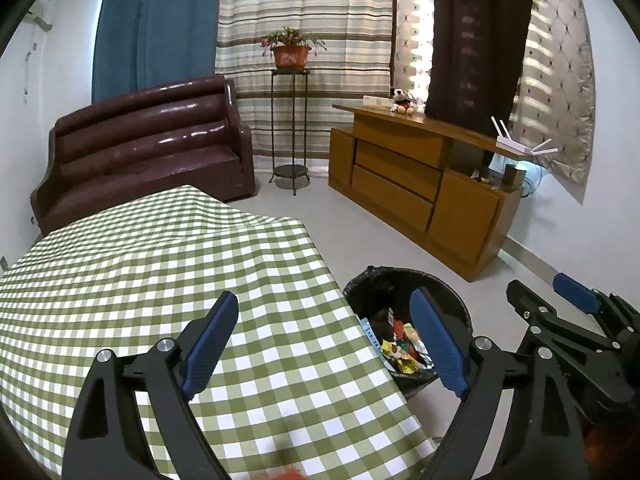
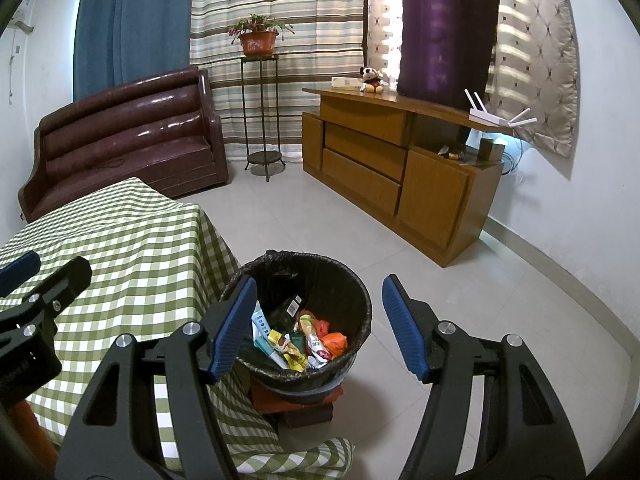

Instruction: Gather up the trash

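A black-lined trash bin (image 2: 352, 280) stands on the floor beside the table, holding several colourful wrappers (image 2: 304, 340). It also shows in the left wrist view (image 1: 372, 288). My right gripper (image 2: 318, 326) is open and empty, held above the bin. My left gripper (image 1: 332, 344) is open and empty over the table's right edge, next to the bin. The right gripper shows at the right of the left wrist view (image 1: 560, 300). A blurred orange scrap (image 1: 286, 473) lies on the cloth at the bottom edge.
The table has a green checked cloth (image 1: 160, 280). A brown sofa (image 2: 120, 136) stands behind it, with a plant stand (image 2: 262, 120) and a wooden cabinet (image 2: 400, 168) along the far wall. The bin rests on reddish blocks (image 2: 308, 412).
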### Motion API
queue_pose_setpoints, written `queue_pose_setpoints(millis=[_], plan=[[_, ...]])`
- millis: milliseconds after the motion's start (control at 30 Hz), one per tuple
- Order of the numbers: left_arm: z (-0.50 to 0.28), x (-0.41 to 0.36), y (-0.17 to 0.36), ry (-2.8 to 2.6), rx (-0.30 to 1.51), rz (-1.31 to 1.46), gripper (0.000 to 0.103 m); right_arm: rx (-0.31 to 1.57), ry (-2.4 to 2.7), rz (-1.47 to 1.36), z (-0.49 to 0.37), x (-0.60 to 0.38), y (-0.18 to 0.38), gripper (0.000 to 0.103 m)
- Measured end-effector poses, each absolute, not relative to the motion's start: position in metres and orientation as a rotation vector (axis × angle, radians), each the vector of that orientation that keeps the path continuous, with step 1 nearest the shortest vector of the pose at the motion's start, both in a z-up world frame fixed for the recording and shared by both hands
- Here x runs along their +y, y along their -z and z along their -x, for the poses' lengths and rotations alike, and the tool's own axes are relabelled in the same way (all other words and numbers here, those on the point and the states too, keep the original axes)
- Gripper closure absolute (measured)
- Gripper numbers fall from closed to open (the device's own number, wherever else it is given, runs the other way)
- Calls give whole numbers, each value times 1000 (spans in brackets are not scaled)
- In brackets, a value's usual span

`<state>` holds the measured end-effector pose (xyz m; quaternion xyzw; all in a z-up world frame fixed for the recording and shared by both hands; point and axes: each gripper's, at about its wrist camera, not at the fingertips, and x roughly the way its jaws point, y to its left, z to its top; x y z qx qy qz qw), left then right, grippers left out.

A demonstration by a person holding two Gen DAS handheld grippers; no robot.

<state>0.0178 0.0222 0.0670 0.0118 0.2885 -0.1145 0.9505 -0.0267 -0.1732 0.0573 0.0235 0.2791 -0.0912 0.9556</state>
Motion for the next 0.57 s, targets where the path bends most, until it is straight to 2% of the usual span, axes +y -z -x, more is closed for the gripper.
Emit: queue_pose_setpoints(millis=[367, 467, 567], plan=[[-16, 21, -66, 228, 558, -54, 18, 572, 182, -48, 28, -172, -53, 39], [-20, 27, -63, 217, 578, -60, 18, 585, 173, -41, 29, -167, -47, 34], [-28, 39, -56, 188, 622, -60, 18, 593, 157, -41, 27, -156, -42, 33]])
